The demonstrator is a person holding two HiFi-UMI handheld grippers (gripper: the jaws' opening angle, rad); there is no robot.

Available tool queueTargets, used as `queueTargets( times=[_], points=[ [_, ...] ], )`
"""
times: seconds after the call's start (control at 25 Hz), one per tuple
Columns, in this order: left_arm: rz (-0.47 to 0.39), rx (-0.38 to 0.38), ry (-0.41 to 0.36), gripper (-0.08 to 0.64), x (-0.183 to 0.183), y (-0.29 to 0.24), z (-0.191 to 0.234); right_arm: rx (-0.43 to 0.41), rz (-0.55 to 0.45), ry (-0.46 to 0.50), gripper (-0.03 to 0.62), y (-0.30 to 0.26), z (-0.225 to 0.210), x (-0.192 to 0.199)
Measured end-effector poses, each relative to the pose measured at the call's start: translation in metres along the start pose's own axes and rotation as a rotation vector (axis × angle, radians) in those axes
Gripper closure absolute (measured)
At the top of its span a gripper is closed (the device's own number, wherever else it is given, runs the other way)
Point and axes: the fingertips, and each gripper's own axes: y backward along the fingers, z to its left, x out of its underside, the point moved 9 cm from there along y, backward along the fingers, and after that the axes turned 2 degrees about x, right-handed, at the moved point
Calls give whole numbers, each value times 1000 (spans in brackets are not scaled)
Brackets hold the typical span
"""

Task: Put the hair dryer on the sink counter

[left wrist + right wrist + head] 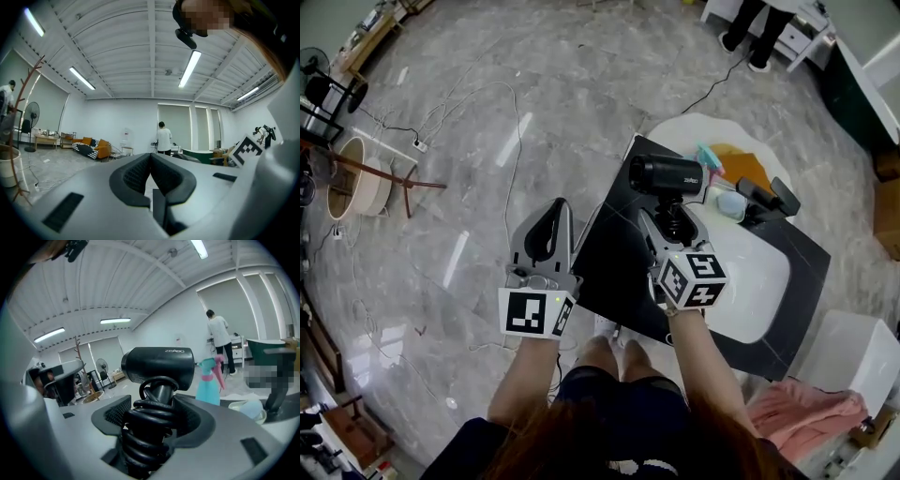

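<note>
The black hair dryer (666,175) stands upright, body on top, over the back left part of the dark sink counter (614,258). My right gripper (671,219) is shut on its handle, which has the black cord coiled round it. In the right gripper view the hair dryer (159,363) fills the middle, and the coiled handle sits between the two pads of the right gripper (157,405). My left gripper (556,208) is held over the floor left of the counter. In the left gripper view the left gripper (150,158) has its jaws together with nothing in them.
The counter holds a white basin (764,281), a black faucet (767,195), a clear dish (729,203) and a teal spray bottle (710,161). A white box (853,361) and pink cloth (806,408) lie at the right. Cables (441,112) cross the marble floor; a person (759,28) stands far off.
</note>
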Motion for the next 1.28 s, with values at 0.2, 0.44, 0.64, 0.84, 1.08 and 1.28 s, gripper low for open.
queueTargets(
  times=[0.2, 0.44, 0.64, 0.84, 1.08, 1.28],
  points=[
    [24, -9, -12, 541, 17, -8, 14, 69, 131, -69, 298, -62, -23, 39],
    [37, -26, -11, 541, 32, -14, 25, 117, 248, -53, 296, -117, -44, 68],
    [57, -18, -9, 541, 39, -19, 20, 154, 309, -53, 296, -146, -58, 71],
    [69, 15, -2, 541, 42, -18, 16, 186, 332, -41, 295, -159, -59, 65],
    [72, 9, 6, 541, 42, -15, 14, 203, 343, -10, 287, -155, -60, 64],
    [64, -16, 1, 541, 39, -14, 17, 182, 315, 18, 282, -135, -59, 58]
  ],
)
